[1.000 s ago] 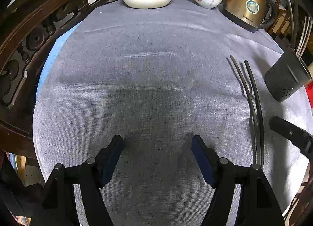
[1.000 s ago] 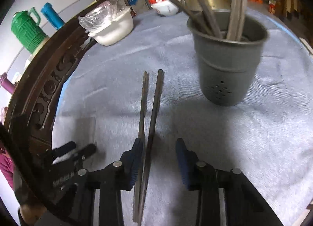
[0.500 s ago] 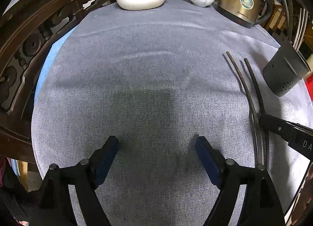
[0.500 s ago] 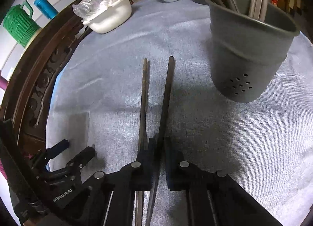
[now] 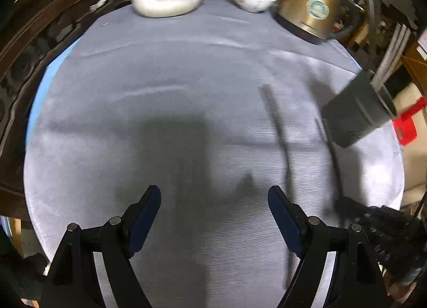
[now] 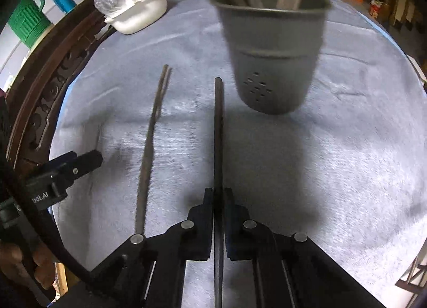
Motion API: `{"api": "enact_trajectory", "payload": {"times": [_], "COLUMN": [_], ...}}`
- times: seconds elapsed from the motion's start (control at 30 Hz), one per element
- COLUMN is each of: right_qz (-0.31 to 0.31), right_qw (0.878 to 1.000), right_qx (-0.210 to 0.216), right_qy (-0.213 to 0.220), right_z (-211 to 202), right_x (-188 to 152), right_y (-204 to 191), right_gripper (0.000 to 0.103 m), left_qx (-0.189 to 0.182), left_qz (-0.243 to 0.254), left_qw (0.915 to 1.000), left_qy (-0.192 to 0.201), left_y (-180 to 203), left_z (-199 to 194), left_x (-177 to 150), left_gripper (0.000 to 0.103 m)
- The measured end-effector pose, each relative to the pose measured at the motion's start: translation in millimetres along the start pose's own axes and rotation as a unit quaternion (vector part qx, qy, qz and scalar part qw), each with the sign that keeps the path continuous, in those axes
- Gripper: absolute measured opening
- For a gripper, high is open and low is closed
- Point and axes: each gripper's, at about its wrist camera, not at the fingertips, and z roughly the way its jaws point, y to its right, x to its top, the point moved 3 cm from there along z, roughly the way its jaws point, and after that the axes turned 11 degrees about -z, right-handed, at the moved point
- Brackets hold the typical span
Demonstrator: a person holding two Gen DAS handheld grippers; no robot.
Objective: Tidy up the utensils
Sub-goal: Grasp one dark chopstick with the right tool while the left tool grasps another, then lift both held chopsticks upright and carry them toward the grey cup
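The right gripper (image 6: 218,201) is pinching one chopstick (image 6: 218,131) near its thick end, its tip pointing toward the utensil cup (image 6: 275,49), and this thin, stiff, probably slippery stick is needing a firm hold while the left gripper (image 5: 213,214) is hovering spread wide.

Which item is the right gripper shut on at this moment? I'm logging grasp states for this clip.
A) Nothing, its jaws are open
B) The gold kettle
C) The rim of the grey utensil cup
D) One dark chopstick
D: in the right wrist view the right gripper has its jaws closed on one dark chopstick, whose tip points toward the grey utensil cup, while the other chopstick lies on the cloth apart from it.
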Motion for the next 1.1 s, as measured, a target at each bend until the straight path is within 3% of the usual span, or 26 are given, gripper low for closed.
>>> {"api": "enact_trajectory", "payload": {"times": [0.2, 0.3, 0.37, 0.47, 0.53, 0.6, 0.93, 1.0, 1.07, 1.1], "right_qz": [0.017, 0.021, 0.022, 0.021, 0.017, 0.013, -0.019, -0.02, -0.022, -0.022], "right_qw": [1.0, 0.999, 0.999, 0.999, 0.999, 0.999, 0.998, 0.998, 0.998, 0.998], "right_qx": [0.018, 0.028, 0.031, 0.035, 0.035, 0.034, 0.038, 0.04, 0.033, 0.028], "right_qy": [0.011, 0.015, 0.016, 0.017, 0.016, 0.013, -0.039, -0.052, -0.057, -0.054], "right_z": [-7, -9, -9, -9, -9, -7, -5, -4, -4, -5], "right_x": [-12, -16, -18, -19, -20, -17, -18, -16, -12, -9], "right_y": [19, 24, 24, 25, 24, 21, 10, 11, 11, 10], "right_gripper": [0.007, 0.007, 0.007, 0.007, 0.007, 0.007, 0.009, 0.01, 0.013, 0.014], "left_qx": [0.01, 0.027, 0.034, 0.05, 0.048, 0.036, 0.049, 0.039, 0.033, 0.031], "left_qz": [0.033, 0.047, 0.049, 0.07, 0.07, 0.075, 0.097, 0.083, 0.075, 0.072], "left_qw": [0.9993, 0.9983, 0.9974, 0.9956, 0.9956, 0.9953, 0.9909, 0.9915, 0.9928, 0.9935], "left_qy": [-0.012, -0.021, -0.04, -0.036, -0.039, -0.049, -0.08, -0.092, -0.088, -0.083], "left_y": [37, 45, 47, 47, 43, 39, -14, -20, -22, -20], "left_z": [9, 17, 25, 29, 29, 30, 18, 18, 17, 16], "left_x": [2, 0, -1, -4, -3, -4, -24, -22, -14, -9], "left_gripper": [0.082, 0.072, 0.049, 0.032, 0.008, 0.006, 0.006, 0.01, 0.027, 0.03]}}
